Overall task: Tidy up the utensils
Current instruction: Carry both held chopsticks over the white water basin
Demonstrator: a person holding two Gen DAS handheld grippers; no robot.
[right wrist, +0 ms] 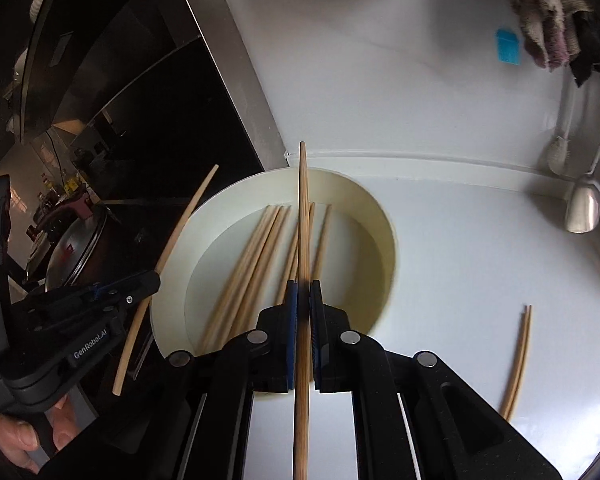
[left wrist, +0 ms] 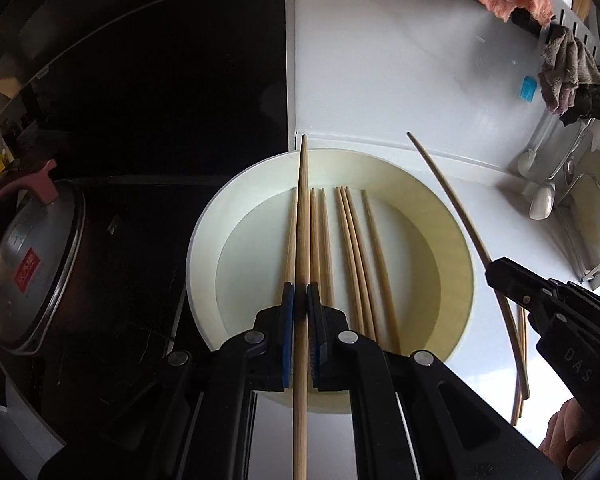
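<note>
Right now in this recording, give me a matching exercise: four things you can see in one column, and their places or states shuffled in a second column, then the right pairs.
Things
1. left gripper
2. loose chopsticks
3. chopstick pair
4. pot lid

Places or states
A. lying on the white counter, outside the bowl
B. shut on a single chopstick
C. far left, on the dark stovetop side
D. lying inside the white bowl

Pairs: 1-B, 2-D, 3-A, 4-C. The right gripper likewise holds one chopstick.
</note>
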